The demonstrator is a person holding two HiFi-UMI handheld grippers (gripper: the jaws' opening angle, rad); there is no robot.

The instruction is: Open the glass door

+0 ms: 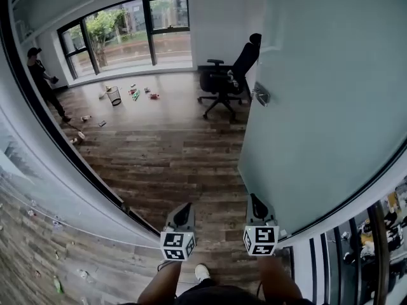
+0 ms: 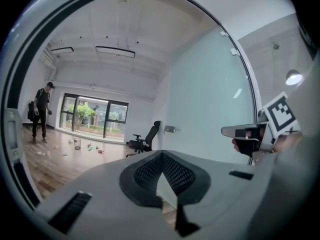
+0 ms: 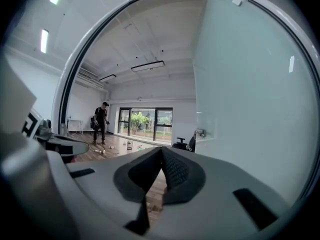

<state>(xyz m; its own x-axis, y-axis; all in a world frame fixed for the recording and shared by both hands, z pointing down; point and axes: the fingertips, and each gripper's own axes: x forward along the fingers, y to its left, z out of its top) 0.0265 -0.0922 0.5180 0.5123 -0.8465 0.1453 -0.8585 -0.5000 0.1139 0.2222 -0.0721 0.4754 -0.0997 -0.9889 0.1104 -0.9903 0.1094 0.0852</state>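
Right gripper point(image 1: 256, 201) closed, frosted glass door point(image 1: 318, 107) open

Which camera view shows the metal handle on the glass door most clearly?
The head view: the handle appears largest there, at the edge of the glass door, near the office chair. Both gripper views show it only as a small, distant fitting.

Office chair point(image 1: 230, 76) — person point(image 1: 42, 80) — wire bin point(image 1: 114, 96)

No text, label or number is legible.
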